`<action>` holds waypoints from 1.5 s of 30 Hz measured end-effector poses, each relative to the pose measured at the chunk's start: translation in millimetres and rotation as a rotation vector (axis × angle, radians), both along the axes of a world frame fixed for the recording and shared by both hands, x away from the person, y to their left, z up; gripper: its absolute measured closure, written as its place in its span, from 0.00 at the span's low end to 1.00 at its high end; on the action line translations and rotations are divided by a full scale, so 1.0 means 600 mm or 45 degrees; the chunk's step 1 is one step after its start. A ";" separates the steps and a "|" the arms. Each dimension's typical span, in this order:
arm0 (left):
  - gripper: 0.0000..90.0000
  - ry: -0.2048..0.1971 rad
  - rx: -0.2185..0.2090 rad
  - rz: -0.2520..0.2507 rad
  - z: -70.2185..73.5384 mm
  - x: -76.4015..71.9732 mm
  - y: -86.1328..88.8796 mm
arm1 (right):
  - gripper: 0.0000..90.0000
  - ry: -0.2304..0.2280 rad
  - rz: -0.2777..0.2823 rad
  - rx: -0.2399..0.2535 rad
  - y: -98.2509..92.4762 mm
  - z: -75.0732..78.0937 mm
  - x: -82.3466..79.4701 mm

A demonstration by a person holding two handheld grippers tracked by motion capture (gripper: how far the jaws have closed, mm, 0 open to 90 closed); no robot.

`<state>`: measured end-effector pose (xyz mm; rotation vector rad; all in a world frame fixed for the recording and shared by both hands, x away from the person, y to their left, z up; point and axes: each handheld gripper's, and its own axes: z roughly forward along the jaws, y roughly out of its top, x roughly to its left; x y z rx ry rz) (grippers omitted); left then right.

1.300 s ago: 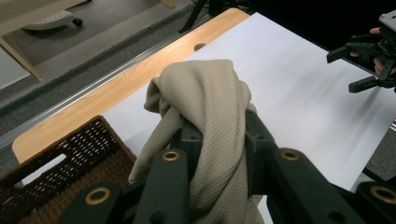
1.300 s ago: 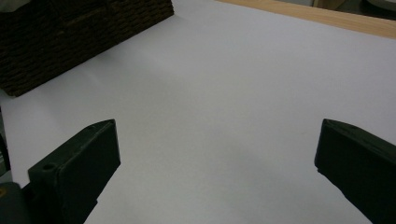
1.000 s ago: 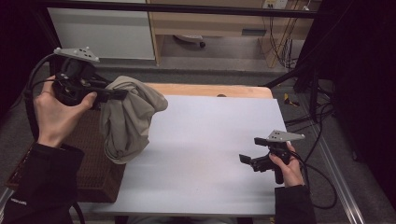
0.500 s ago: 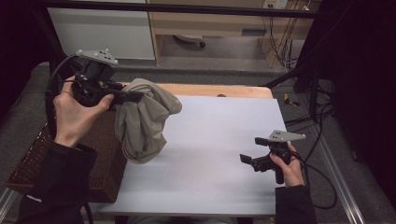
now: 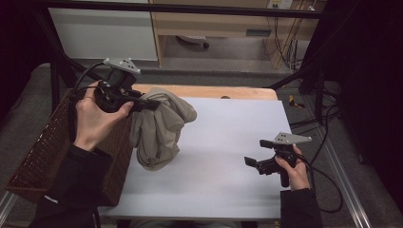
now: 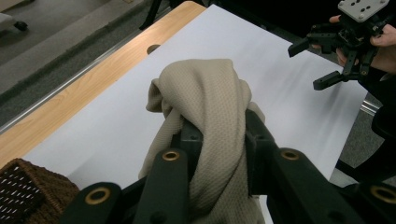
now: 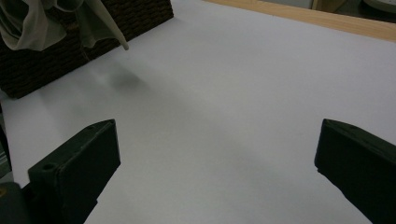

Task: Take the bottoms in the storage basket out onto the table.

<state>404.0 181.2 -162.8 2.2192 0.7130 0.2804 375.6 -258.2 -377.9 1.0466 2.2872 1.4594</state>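
A beige cloth (image 5: 161, 128) hangs bunched over the left part of the white table top (image 5: 228, 142), its lower end just above the surface. My left gripper (image 5: 149, 103) is shut on the cloth's upper part. In the left gripper view the beige cloth (image 6: 210, 116) is squeezed between the two black jaws and piles up ahead of them. My right gripper (image 5: 253, 164) rests low over the table's right front, jaws wide open with nothing between them. In the right gripper view the cloth (image 7: 51, 21) hangs at the top left, above the bare white surface.
A brown wicker basket (image 5: 43, 156) stands at the table's left edge, partly under my left forearm. A wooden strip (image 5: 237, 92) runs along the far edge. Cables (image 5: 323, 142) trail off the right side. The other hand's open gripper (image 6: 336, 51) shows in the left gripper view.
My left hand has carried the cloth to the right, from over the basket towards the table, and slightly lower. The right gripper has stayed in place.
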 end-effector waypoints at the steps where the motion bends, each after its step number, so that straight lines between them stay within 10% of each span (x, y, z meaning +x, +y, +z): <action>1: 0.82 0.000 0.000 0.000 0.000 0.000 0.000 | 0.01 -0.002 0.001 0.001 0.000 0.000 0.000; 45: 0.81 0.124 0.068 -0.085 -0.141 0.028 -0.096 | 0.01 0.008 0.003 -0.011 0.001 -0.002 0.000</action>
